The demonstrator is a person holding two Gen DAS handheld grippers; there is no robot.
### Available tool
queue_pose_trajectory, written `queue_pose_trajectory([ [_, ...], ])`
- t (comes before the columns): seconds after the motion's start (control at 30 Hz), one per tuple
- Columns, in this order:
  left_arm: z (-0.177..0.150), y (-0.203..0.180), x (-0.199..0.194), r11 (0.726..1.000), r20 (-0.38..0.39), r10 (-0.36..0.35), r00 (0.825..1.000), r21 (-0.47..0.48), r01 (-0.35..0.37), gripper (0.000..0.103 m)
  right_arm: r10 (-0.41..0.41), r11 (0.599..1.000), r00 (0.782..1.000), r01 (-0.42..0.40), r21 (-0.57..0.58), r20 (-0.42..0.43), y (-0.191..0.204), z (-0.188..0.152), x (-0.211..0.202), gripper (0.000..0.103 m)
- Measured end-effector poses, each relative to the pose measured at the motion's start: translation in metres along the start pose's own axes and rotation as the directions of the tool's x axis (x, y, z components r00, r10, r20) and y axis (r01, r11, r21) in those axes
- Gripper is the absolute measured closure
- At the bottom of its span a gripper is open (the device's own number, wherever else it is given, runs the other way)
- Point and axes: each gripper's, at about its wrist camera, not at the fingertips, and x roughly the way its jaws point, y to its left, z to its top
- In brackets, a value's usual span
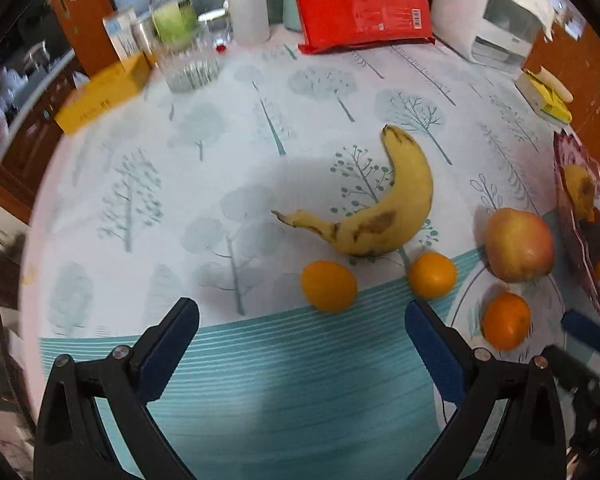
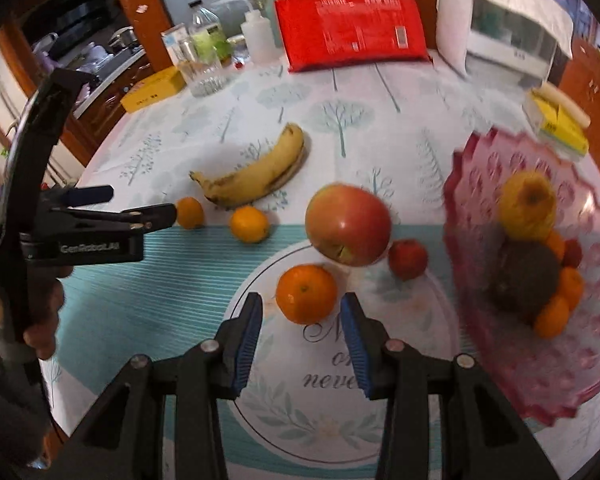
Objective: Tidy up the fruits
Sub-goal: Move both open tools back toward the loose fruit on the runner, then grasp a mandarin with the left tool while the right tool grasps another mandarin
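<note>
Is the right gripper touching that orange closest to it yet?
Apart. The right wrist view shows the right gripper open, with tablecloth visible between each blue pad and the orange.

The worktop [image 2: 228, 128] is round, under a pale cloth printed with grey-green trees and a teal striped band toward its near edge. Along its far edge stand a red packet [image 2: 352, 32], a white appliance [image 2: 496, 28], a clear bottle [image 1: 172, 20] and a yellow box [image 1: 100, 98]. Behind them rise reddish-brown wooden panels [image 1: 84, 8], and beyond the left edge a dim kitchen counter with pots [image 2: 100, 52].
</note>
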Motion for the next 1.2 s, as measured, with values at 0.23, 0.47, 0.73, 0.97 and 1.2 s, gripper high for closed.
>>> queue_pose_trajectory([
  [0.23, 0.000, 0.010, 0.024, 0.998, 0.026, -0.038, 0.999, -0.048, 0.039, 0.004, -0.033, 0.998, 0.999, 0.034, 0.048, -0.015, 0.000, -0.006, 0.025, 0.062],
  [0.47, 0.001, 0.008, 0.040, 0.995, 0.002, -0.085, 0.996, -0.050, 0.085, 0.031, -0.034, 0.997, 0.999, 0.035, 0.069, -0.006, 0.001, -0.003, 0.038, 0.060],
  [0.73, -0.001, -0.001, 0.036, 0.998, 0.035, -0.059, 0.998, -0.028, 0.059, 0.069, -0.107, 0.994, 0.994, 0.107, 0.034, 0.001, 0.005, -0.001, 0.048, 0.056],
  [0.97, -0.004, -0.004, 0.030, 0.996, 0.030, -0.081, 0.996, -0.023, 0.082, 0.069, -0.088, 0.995, 0.996, 0.088, 0.042, 0.003, 0.003, -0.001, 0.053, 0.058],
  [1.2, -0.010, -0.022, -0.008, 0.998, 0.068, -0.047, 0.997, 0.036, 0.045, 0.069, -0.060, 0.998, 0.998, 0.059, 0.003, 0.026, 0.008, -0.009, 0.031, 0.059],
])
